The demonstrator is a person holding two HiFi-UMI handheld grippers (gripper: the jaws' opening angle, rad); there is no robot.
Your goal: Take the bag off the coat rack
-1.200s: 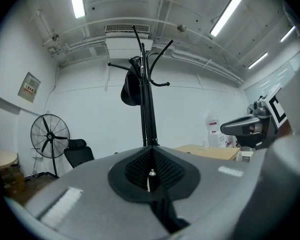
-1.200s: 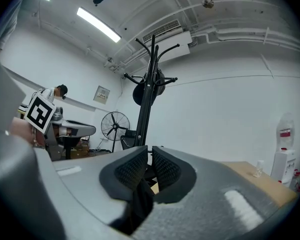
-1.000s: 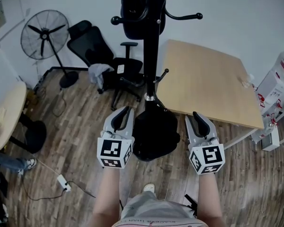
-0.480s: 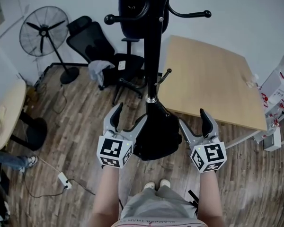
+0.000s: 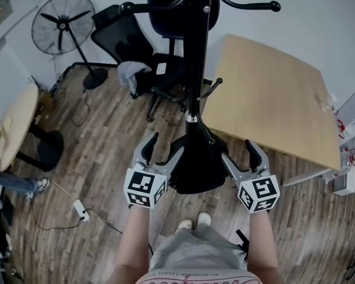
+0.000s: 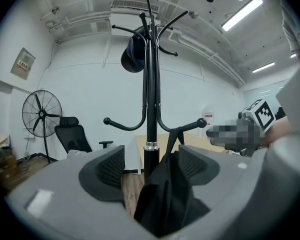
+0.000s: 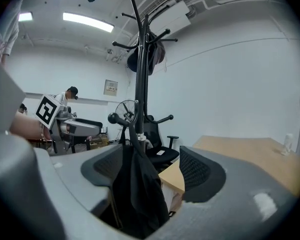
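Far left: fan (image 5: pixel 62 23) by the wall, chair (image 5: pixel 136 46) beside it with a pale cloth on the seat.

Left gripper (image 5: pixel 164 147): released, jaws spread wide, and they've just been opening. Nothing is clamped. It sits just left of the bag (image 5: pixel 195 167), with its inner finger right at the bag's edge; can't confirm contact. In the left gripper view the bag (image 6: pixel 165 194) fills the gap between the pads, closer to the right pad (image 6: pixel 192 164). The left pad (image 6: pixel 110 168) is clear of it.

Bag: black, soft fabric, limp, with slack vertical folds and no print visible. A thin strap (image 6: pixel 171 140) runs up to a lower hook (image 6: pixel 192 125) of the rack (image 5: pixel 195 58). So it's on the rack, hung low, right beside the pole. In the head view its body droops over the rack's foot. A separate dark item (image 5: pixel 177 5) hangs from an upper hook.

Right gripper (image 5: pixel 238 151): same state, released, jaws wide, just been opening, gripping nothing. It sits just right of the bag, inner finger near its edge. In the right gripper view the bag (image 7: pixel 135 184) hangs between the pads, nearer the left one. Its strap is looped on a ball-tipped hook (image 7: pixel 113 118).

Right: wooden table (image 5: pixel 272 99), one corner close behind the rack.
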